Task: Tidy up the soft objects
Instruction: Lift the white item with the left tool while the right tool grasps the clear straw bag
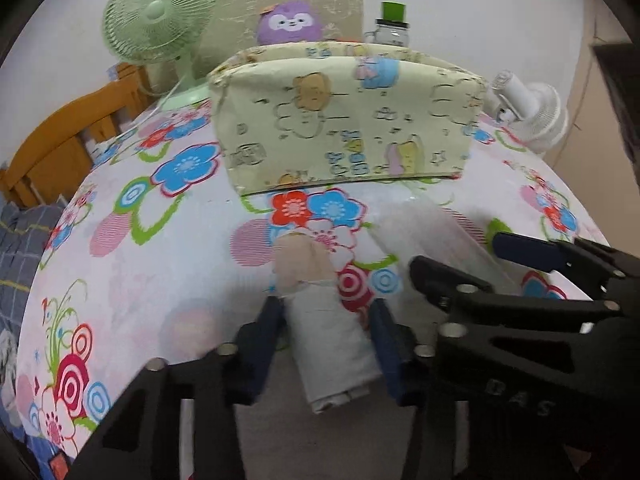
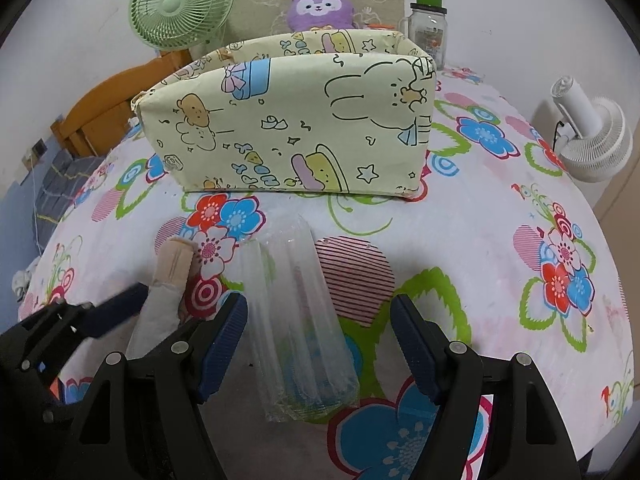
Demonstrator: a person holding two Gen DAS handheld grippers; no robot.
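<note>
between the left claw [image 1: 326, 344] pads, rolled cloth [image 1: 320, 332] points boxward.

Both views are evenly and softly lit from overhead, bright enough that colours read cleanly, with only faint shadows under the yellow fabric box [image 2: 288, 120]. Strong fisheye distortion bows the flowered bedsheet [image 1: 132, 280] into a dome and leaves dark vignetted corners. In the left wrist view the whole picture is slightly soft with motion blur, most of all on the rolled cloth [image 1: 332, 344] near the lens. The right wrist view is sharper; mild glare glints on the clear plastic bag [image 2: 300, 320].
</note>
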